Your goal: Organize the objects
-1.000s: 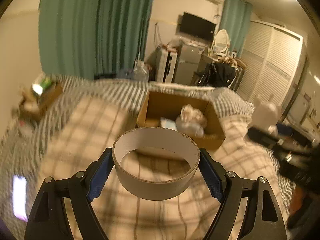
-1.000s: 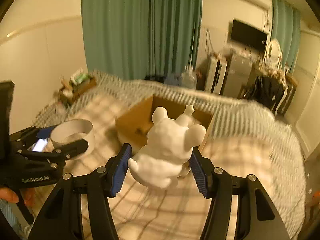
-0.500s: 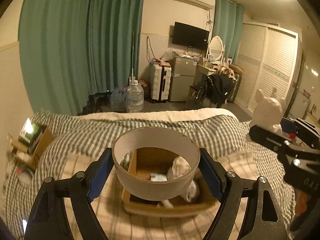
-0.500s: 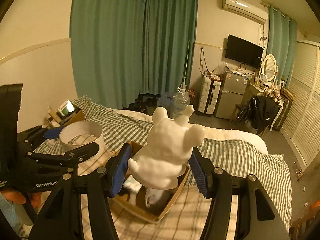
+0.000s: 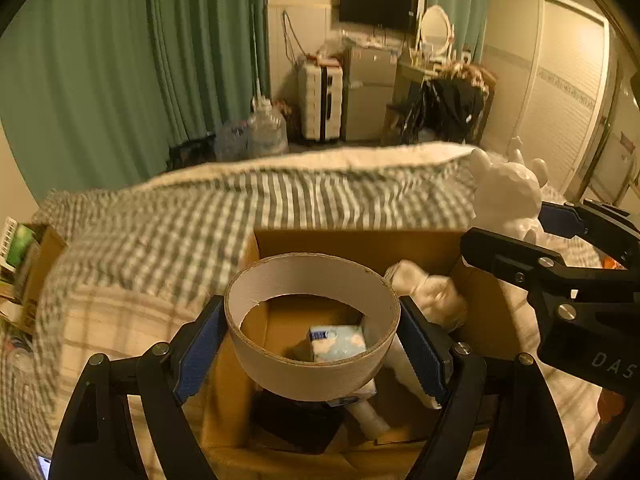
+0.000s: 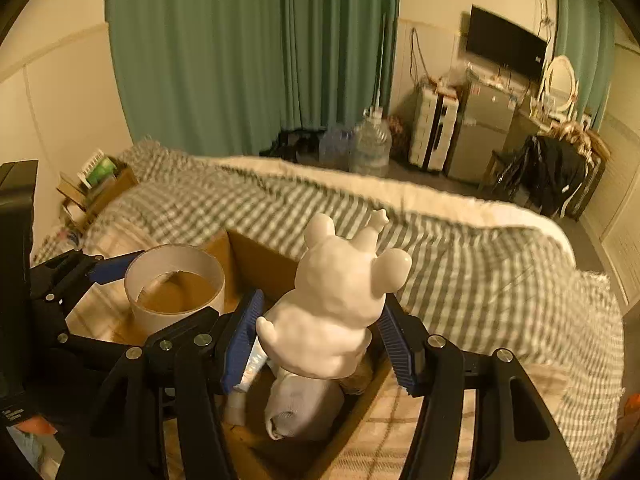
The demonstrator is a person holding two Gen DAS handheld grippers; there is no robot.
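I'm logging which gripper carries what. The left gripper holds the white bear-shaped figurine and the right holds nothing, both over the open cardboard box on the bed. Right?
Not quite. The left gripper holds a wide cardboard ring, as the left wrist view shows; the right gripper holds the white bear-shaped figurine. Both are over the open cardboard box.

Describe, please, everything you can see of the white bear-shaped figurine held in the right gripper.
The white bear-shaped figurine looks like matte plaster or moulded plastic, with a faceted, lumpy surface, rounded ears and stubby limbs. It is tilted, head away from the camera, clamped at its sides between the blue pads of the right gripper, which alone touches it. It hangs above the open brown cardboard box on the bed, over a pale bundle inside.
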